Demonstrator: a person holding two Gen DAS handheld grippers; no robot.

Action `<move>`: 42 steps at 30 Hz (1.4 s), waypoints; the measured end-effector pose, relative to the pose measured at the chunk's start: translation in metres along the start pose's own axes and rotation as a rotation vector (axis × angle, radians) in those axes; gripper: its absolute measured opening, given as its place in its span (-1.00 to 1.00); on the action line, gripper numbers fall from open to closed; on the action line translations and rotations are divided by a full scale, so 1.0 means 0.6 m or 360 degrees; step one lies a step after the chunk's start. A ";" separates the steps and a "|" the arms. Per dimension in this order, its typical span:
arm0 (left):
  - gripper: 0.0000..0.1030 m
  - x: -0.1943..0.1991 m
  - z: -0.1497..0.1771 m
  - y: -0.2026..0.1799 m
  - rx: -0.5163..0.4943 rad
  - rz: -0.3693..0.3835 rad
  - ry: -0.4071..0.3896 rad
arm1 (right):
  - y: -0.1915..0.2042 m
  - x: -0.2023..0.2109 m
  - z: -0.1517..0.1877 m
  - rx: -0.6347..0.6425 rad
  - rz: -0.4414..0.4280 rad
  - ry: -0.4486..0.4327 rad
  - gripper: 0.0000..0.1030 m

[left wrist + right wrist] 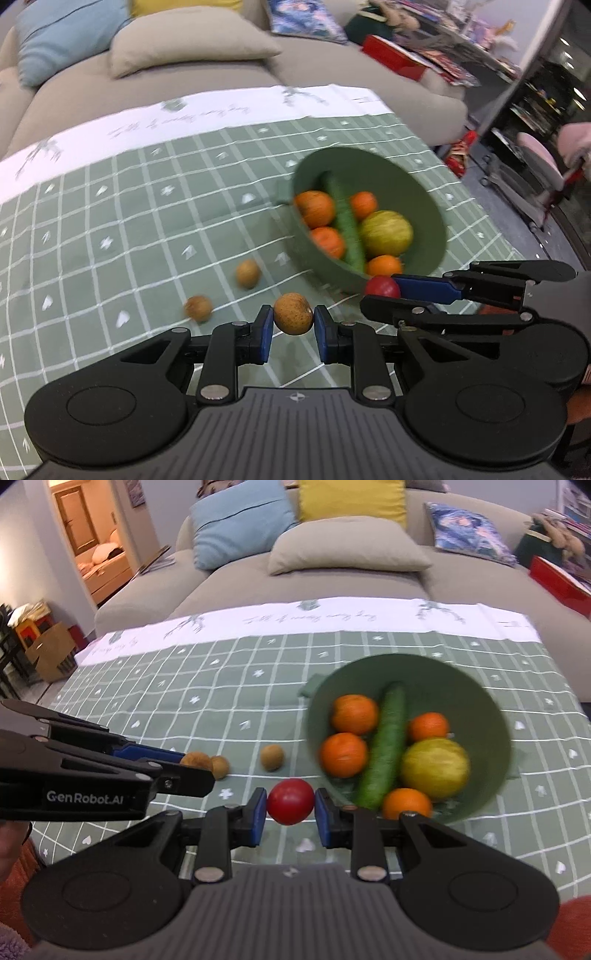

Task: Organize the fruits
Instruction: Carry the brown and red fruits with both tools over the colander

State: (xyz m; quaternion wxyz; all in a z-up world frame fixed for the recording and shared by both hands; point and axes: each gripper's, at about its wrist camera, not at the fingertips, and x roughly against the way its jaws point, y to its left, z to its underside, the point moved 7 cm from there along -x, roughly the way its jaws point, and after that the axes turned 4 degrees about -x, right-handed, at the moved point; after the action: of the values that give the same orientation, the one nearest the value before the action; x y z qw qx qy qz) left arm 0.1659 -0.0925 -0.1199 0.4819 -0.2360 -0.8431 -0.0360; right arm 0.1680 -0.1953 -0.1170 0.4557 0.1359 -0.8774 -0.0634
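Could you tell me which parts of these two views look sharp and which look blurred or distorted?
Left wrist view: the left gripper and its brown fruit are crisp, while the green bowl and loose fruits smear with motion blur. Right wrist view: the right gripper and red fruit are sharp, the bowl soft-edged. Both views bend the tablecloth grid, fisheye-style.

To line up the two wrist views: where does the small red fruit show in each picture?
Left wrist view: the red fruit sits at right of centre, clamped at the tip of the right gripper, just below the bowl's near rim.
Right wrist view: the red fruit is at bottom centre, between the gripper's blue pads.
Shared landmark: the green bowl holding oranges and a cucumber.
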 end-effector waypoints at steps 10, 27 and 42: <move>-0.50 -0.030 -0.071 -0.061 -0.0136 0.0121 0.0000 | -0.105 0.053 -0.024 -0.0040 0.0112 -0.0066 -0.54; -0.50 -0.156 -0.106 -0.093 -0.0129 0.0225 0.0322 | -0.182 -0.015 -0.064 0.0175 0.0073 0.0254 -0.54; -0.50 -0.207 -0.084 -0.084 -0.0238 0.0169 0.0519 | -0.178 -0.098 -0.040 0.0319 0.0028 0.0627 -0.54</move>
State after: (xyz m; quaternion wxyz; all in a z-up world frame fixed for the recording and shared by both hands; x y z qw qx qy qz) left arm 0.2370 -0.1969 -0.1878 0.5945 -0.3064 -0.7352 -0.1106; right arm 0.2392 -0.2797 -0.1746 0.6029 0.1825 -0.7746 0.0560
